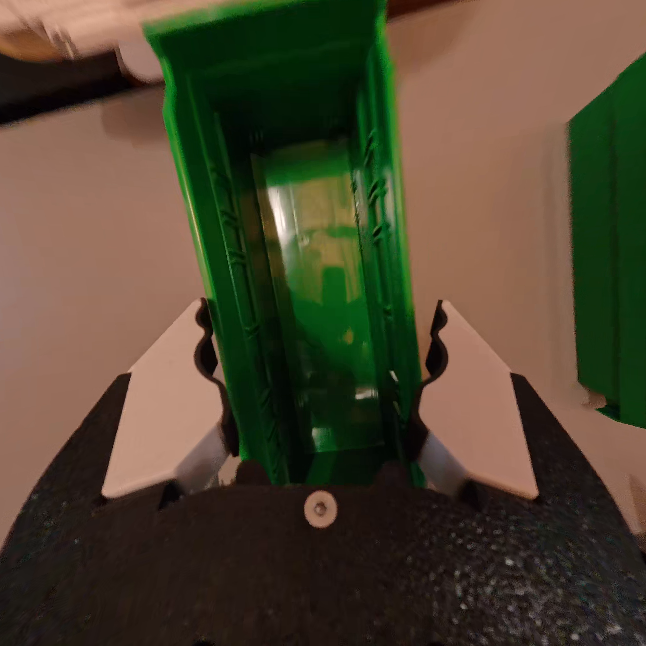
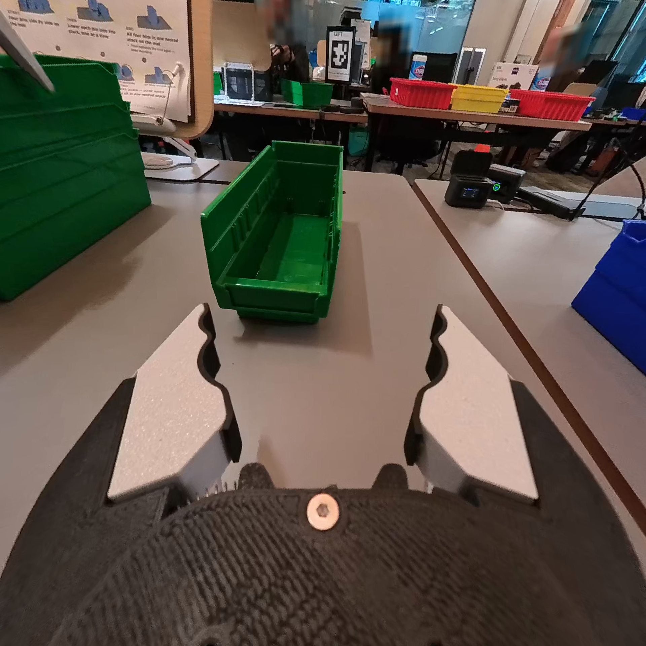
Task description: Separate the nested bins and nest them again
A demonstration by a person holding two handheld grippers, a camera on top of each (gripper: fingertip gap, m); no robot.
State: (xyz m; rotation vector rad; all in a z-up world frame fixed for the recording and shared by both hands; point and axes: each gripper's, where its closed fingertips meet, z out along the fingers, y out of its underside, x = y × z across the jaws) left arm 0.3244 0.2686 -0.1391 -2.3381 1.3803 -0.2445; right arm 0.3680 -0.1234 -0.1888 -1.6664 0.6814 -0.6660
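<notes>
Left gripper point(image 1: 320, 370) clamps a green bin point(image 1: 283, 223) across its side walls, above the grey table point(image 1: 87, 227); frame blurred. Right gripper point(image 2: 321, 381) spread wide, empty, just short of a single bin point(image 2: 276, 237) standing on the table. Bin stack point(image 2: 66, 174) far left. Printed instruction sheet point(image 2: 105, 35) behind it. Blue bins point(image 2: 618, 290) right; red and yellow trays point(image 2: 479, 98) in the office background.

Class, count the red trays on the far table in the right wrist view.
2. One red tray sits left of the yellow tray on the far table; the other red tray sits right of it. More may be hidden behind clutter.
</notes>
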